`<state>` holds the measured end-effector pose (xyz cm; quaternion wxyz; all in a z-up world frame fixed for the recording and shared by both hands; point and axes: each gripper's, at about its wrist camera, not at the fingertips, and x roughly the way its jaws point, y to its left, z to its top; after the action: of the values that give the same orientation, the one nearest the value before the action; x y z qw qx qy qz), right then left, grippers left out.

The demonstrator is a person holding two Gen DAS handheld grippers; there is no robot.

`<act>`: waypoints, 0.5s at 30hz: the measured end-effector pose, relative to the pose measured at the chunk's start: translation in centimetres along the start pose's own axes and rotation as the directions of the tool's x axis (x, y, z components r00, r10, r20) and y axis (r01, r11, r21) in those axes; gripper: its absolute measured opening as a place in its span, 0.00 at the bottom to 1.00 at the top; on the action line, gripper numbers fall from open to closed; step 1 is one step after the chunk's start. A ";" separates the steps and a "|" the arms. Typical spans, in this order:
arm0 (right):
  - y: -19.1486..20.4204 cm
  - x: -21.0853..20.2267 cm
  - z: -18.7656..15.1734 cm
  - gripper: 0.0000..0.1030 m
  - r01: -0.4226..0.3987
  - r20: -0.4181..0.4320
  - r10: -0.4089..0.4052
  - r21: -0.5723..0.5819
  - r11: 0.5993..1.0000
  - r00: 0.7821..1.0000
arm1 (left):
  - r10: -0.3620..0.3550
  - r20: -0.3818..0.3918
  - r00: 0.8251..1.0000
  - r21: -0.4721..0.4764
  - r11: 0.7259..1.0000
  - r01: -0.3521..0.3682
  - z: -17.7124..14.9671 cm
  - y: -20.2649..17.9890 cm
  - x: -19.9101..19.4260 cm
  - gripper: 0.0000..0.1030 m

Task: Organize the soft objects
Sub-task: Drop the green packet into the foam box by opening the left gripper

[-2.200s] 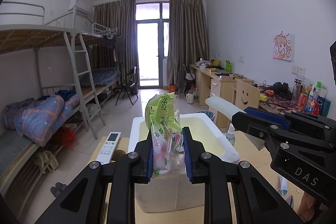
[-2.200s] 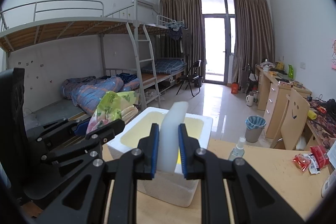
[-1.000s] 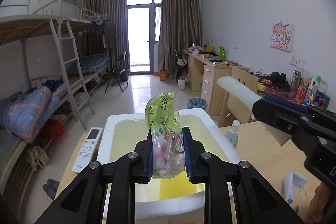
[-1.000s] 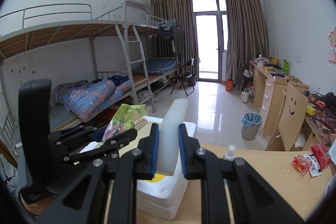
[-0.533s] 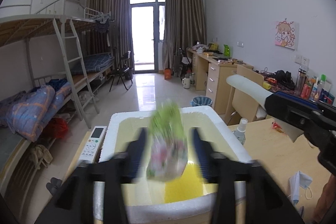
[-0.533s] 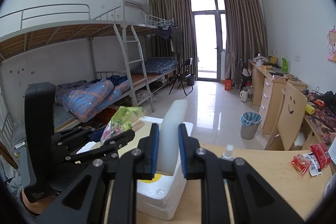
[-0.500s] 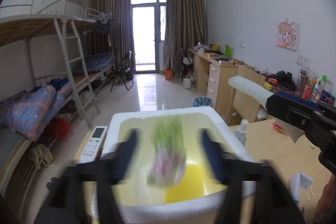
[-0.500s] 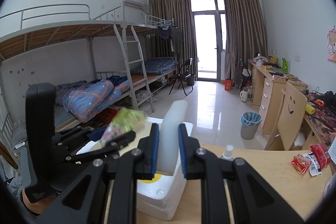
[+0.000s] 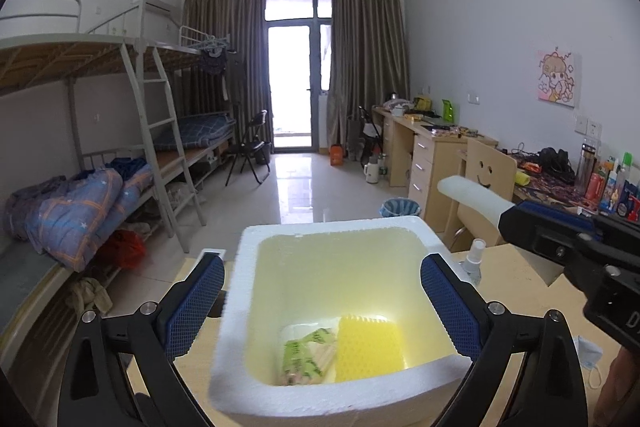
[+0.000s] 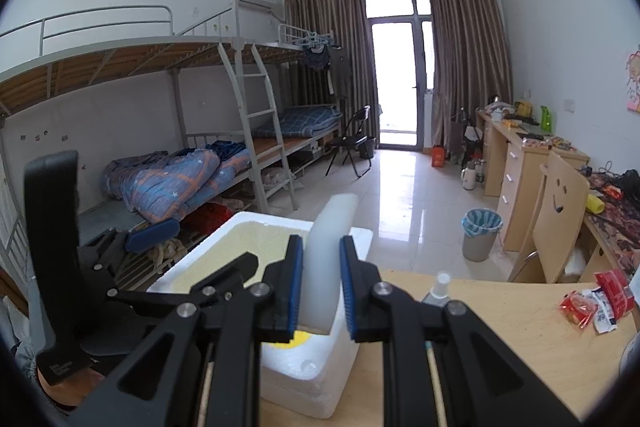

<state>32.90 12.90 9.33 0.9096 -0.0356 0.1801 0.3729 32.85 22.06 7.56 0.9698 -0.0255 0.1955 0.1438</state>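
Observation:
A white foam box (image 9: 236, 315) with a yellowish inside stands on the wooden table. On its floor lie a green snack bag (image 9: 306, 355) and a yellow sponge (image 9: 368, 345). My left gripper (image 9: 320, 311) hovers over the box, its jaws opening wide with nothing between them. My right gripper (image 10: 319, 289) is shut on a white foam strip (image 10: 326, 259) that stands upright above the box's (image 10: 320, 375) right rim. In the left wrist view the same foam strip (image 9: 470, 197) sticks out from the right gripper at the right.
A small spray bottle (image 9: 474, 261) stands by the box's right side. Red snack packets (image 10: 592, 301) lie at the table's right and a face mask (image 9: 588, 357) near its front. A bunk bed (image 10: 180, 163), a chair (image 10: 558, 211) and a bin (image 10: 480, 233) are beyond the table.
My left gripper has opened and let go of the green snack bag, which dropped to the bottom of the foam box. The right gripper holds the foam strip as before.

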 end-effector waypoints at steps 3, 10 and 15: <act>0.3 0.4 0.0 0.21 -0.006 -0.008 0.006 -0.007 1.000 1.000 | 0.027 0.012 1.000 -0.004 1.000 -0.027 0.0 0.7 -0.7 0.96; 1.4 1.1 0.0 0.21 -0.036 -0.028 0.035 -0.025 0.999 0.999 | 0.085 0.033 0.996 -0.020 0.996 -0.084 -0.2 2.7 -2.8 0.98; 2.8 1.7 0.1 0.21 -0.065 -0.042 0.063 -0.046 0.997 0.997 | 0.118 0.045 0.992 -0.051 0.992 -0.116 -0.2 4.1 -4.2 0.98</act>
<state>32.12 16.12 9.01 0.8921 -0.0588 0.1909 0.4053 27.90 24.84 9.02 0.9632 -0.0339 0.1697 0.2056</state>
